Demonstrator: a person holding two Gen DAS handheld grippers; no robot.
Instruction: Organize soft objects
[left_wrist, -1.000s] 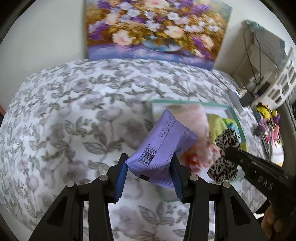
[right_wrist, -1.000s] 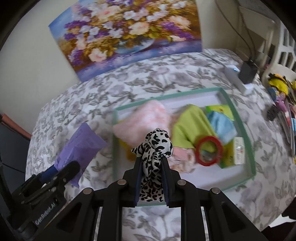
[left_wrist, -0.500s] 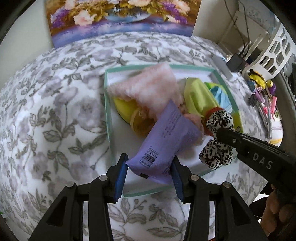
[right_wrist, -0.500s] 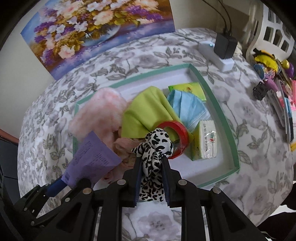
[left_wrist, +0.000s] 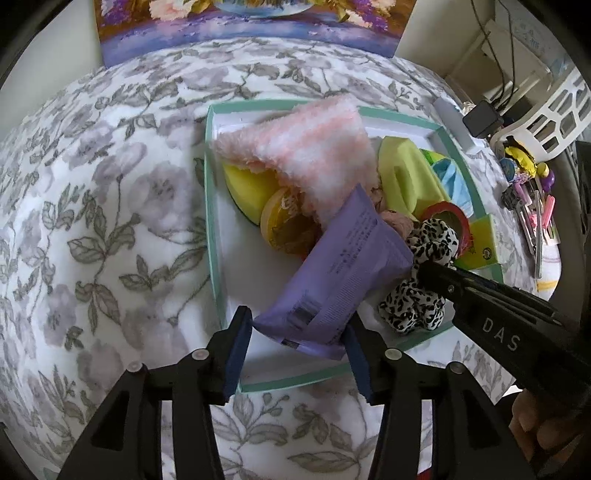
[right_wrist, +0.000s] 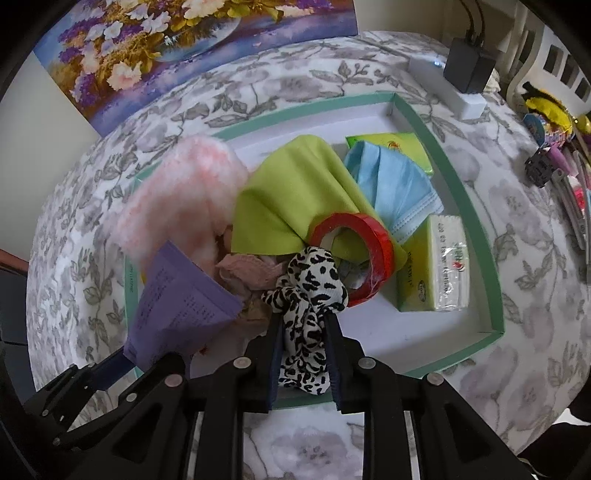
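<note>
- Left wrist view: the left hand-held gripper (left_wrist: 299, 341) hangs over the near end of the green-rimmed tray (left_wrist: 212, 236), which sits on the flowered surface (left_wrist: 110, 221). The purple packet (left_wrist: 332, 284) slants between its jaws, which have just been opening; the left pad looks barely off the packet, so this reads as a release into the tray.
- Same view: the tray already holds a pink fluffy cloth (left_wrist: 306, 151), a yellow sponge (left_wrist: 247, 184) and a roll of yellow tape (left_wrist: 284, 225).
- Right wrist view: the right hand-held gripper (right_wrist: 303, 354) is clamped on the leopard-print scrunchie (right_wrist: 308, 291), held above the pile, its jaws easing open slightly.
- Same view: beneath lie a green cloth (right_wrist: 291, 195), blue face mask (right_wrist: 395, 188), red tape roll (right_wrist: 354, 254) and tissue pack (right_wrist: 439, 266).
</note>
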